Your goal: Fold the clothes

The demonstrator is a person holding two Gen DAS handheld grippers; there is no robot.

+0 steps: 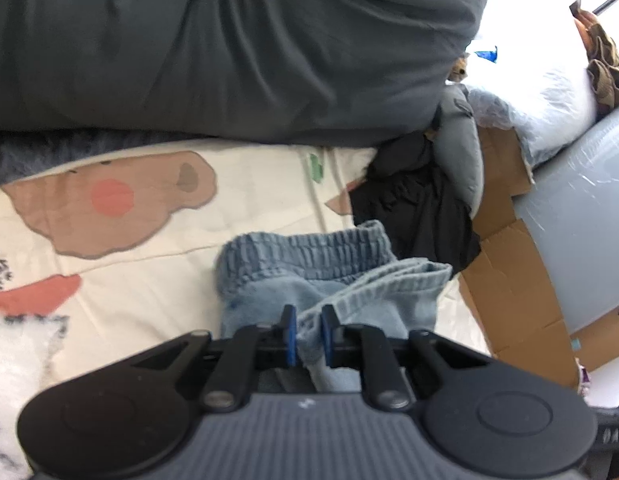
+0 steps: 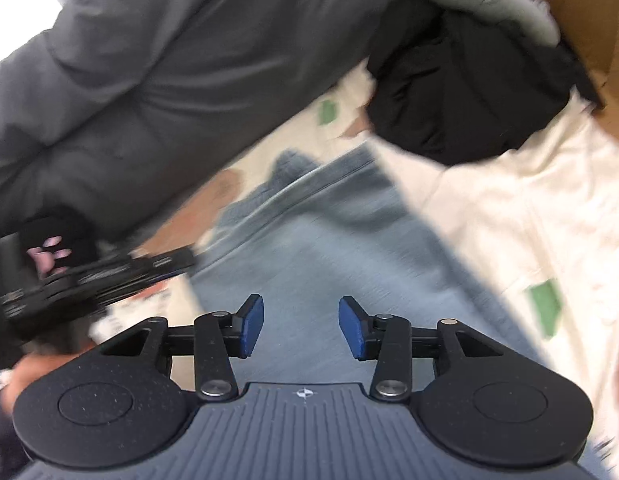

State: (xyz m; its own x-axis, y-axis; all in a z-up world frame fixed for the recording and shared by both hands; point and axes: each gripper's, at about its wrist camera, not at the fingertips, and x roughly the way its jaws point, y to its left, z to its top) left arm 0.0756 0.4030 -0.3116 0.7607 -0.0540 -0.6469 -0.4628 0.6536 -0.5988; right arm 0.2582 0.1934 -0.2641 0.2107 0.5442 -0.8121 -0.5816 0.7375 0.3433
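Left gripper (image 1: 309, 334): blue pads drawn close, pinching a ridge of pale blue fabric between them, so it has hold of the light blue shorts (image 1: 329, 272). Right gripper (image 2: 301, 326): pads standing well apart, nothing between them, poised above the same denim-blue cloth (image 2: 309, 240), which shows blurred in that view. The shorts lie bunched on a cream bedsheet (image 1: 169, 272) printed with a brown bear face and pink cheek; elastic waistband at the far end, a folded hem lapped over toward the right. In the right wrist view the left gripper (image 2: 109, 272) appears at the left edge, blurred, with fingers of the person's hand (image 2: 49, 254) behind it. Beyond the shorts, a black garment (image 1: 413, 200) heaped at the sheet's edge. Behind that, a dark grey duvet (image 1: 229, 48) across the back. Cardboard box (image 1: 513, 264) at right.
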